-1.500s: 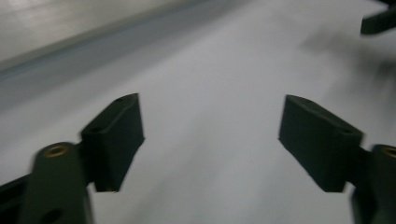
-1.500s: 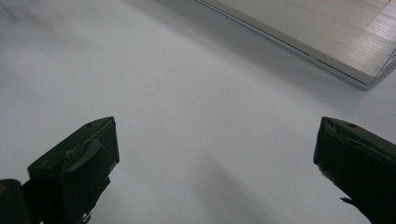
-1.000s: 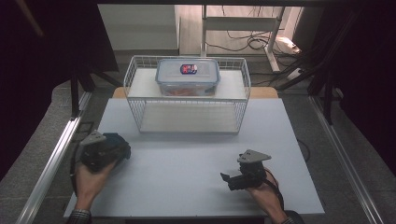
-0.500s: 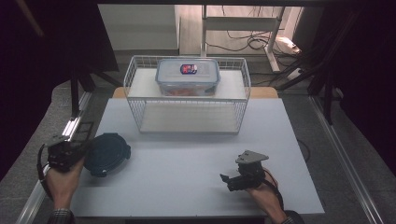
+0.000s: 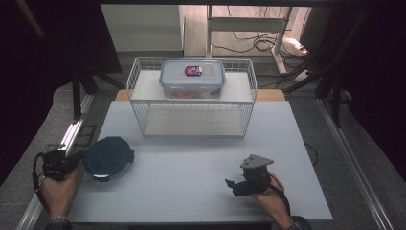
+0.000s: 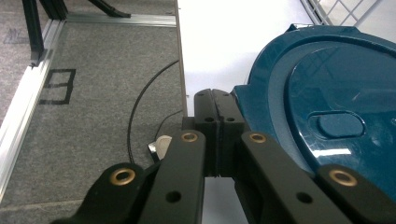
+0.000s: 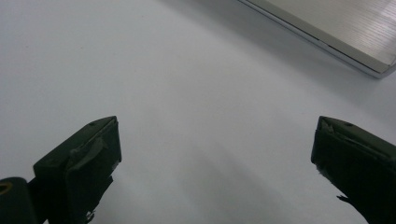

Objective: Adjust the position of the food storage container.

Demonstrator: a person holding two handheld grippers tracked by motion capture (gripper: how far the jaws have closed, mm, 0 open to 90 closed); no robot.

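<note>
Teal round lid [image 5: 108, 154] lies flat on the white table [image 5: 191, 191], in front of the wire basket [image 5: 191, 103] and off toward its left corner, near the table's left edge. Your left gripper [image 5: 79, 157] sits just left of that lid, over the table edge; in the left gripper view its jaws are pressed together with nothing between them, tips right beside the lid's rim [image 6: 247, 107], and whether they touch it I can't tell from this angle. Grey carpet floor [image 6: 93, 93] and a thin black cable [image 6: 140, 107] show beyond those jaws. Your right gripper [image 5: 231, 184] rests well apart from the lid, in front of the basket's right end, near the table's front edge, with your right hand [image 5: 270, 194] behind it. In the right gripper view its jaws stand wide apart over bare white table, holding nothing, with a pale metal-looking edge [image 7: 336, 32] past them. Clear lidded container [image 5: 192, 79] with a red-and-blue label sits on the basket's top shelf, centred, well apart from both grippers.
</note>
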